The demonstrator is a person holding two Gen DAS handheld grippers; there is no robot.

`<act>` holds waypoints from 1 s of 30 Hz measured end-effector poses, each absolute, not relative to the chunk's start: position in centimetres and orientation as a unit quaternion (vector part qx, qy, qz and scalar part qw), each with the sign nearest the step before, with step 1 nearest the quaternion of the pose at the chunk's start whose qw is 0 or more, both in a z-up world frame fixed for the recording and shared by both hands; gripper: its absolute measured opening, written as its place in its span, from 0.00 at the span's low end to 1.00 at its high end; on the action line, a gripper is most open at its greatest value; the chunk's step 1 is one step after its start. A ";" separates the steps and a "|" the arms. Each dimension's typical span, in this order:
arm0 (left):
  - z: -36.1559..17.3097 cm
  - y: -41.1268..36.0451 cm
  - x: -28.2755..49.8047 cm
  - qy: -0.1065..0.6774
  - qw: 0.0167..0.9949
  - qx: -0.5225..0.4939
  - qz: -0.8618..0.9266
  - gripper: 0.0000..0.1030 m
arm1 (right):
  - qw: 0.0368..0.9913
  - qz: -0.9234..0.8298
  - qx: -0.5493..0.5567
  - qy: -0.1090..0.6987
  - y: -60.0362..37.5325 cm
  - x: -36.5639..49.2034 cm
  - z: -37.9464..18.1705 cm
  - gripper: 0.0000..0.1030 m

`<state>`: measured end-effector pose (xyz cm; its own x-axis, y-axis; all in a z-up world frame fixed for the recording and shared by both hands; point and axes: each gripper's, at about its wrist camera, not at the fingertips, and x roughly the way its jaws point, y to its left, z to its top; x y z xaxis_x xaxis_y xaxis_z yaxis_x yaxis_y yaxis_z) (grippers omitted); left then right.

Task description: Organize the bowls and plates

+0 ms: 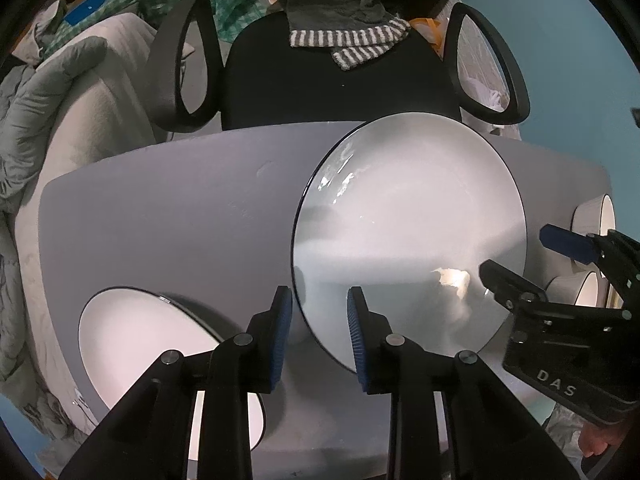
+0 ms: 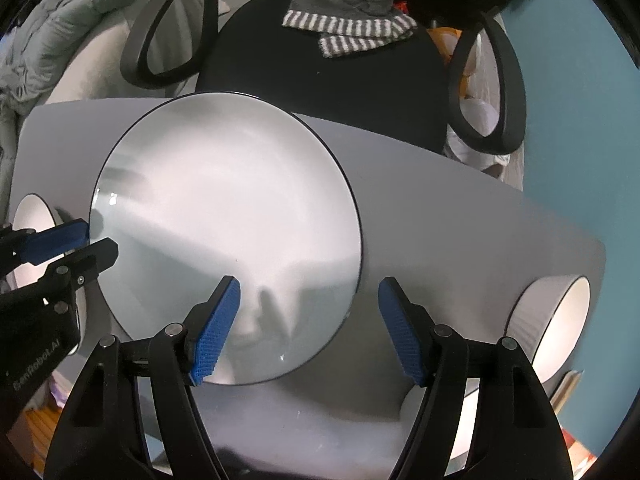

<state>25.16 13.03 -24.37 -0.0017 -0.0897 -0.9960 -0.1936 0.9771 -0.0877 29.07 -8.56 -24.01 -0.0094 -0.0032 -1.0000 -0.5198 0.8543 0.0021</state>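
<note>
Grey counter [image 2: 460, 216] carries one large plate [image 2: 228, 232] at its middle. A second plate [image 1: 132, 344] sits left of it, two bowls [image 1: 596, 216] right of it. Both tongs hang spread, pinching nothing: left tongs [image 1: 320, 320] straddle the large plate's near-left rim, right tongs [image 2: 310, 320] its near-right rim. Best approach, I judge: pinch the rim squarely, then lift level.

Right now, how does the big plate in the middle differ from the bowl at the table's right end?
The plate is wide and nearly flat; the bowl is narrower with a tall wall. The plate sits mid-table between the two tools; the bowl sits by the table's right end. Both are white with a thin dark rim and look empty.
</note>
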 end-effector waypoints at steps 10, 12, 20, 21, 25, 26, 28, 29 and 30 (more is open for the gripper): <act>-22.6 12.8 22.1 0.691 0.716 -0.087 0.047 0.52 | 0.692 0.199 -0.187 0.669 -9.1 26.8 -22.6 0.69; -22.2 12.7 21.5 0.686 0.721 -0.081 0.049 0.59 | 0.694 0.205 -0.191 0.663 -9.1 26.3 -22.3 0.69; -20.6 13.9 18.0 0.676 0.730 -0.077 0.062 0.66 | 0.694 0.226 -0.190 0.656 -8.8 24.6 -21.2 0.69; -20.5 14.3 17.5 0.675 0.730 -0.080 0.064 0.66 | 0.694 0.229 -0.190 0.656 -8.7 24.4 -21.0 0.69; -20.2 16.1 15.2 0.675 0.727 -0.101 0.080 0.66 | 0.693 0.248 -0.195 0.648 -7.8 23.3 -20.3 0.69; -20.1 16.6 14.6 0.673 0.727 -0.107 0.086 0.66 | 0.693 0.254 -0.200 0.645 -7.4 23.0 -20.1 0.69; -20.1 17.6 13.5 0.670 0.726 -0.117 0.097 0.67 | 0.691 0.265 -0.207 0.640 -6.7 22.3 -19.6 0.69; -20.1 18.1 12.8 0.670 0.725 -0.125 0.103 0.67 | 0.689 0.270 -0.210 0.639 -6.3 22.0 -19.5 0.69; -20.2 18.6 12.3 0.669 0.723 -0.131 0.108 0.67 | 0.685 0.276 -0.213 0.639 -5.7 21.7 -19.4 0.69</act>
<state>12.33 18.57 -20.17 0.0812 -0.0193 -0.9965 -0.3322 0.9421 -0.0453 21.72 -5.73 -19.39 0.0297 0.1055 -0.9940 -0.6511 0.7566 0.0609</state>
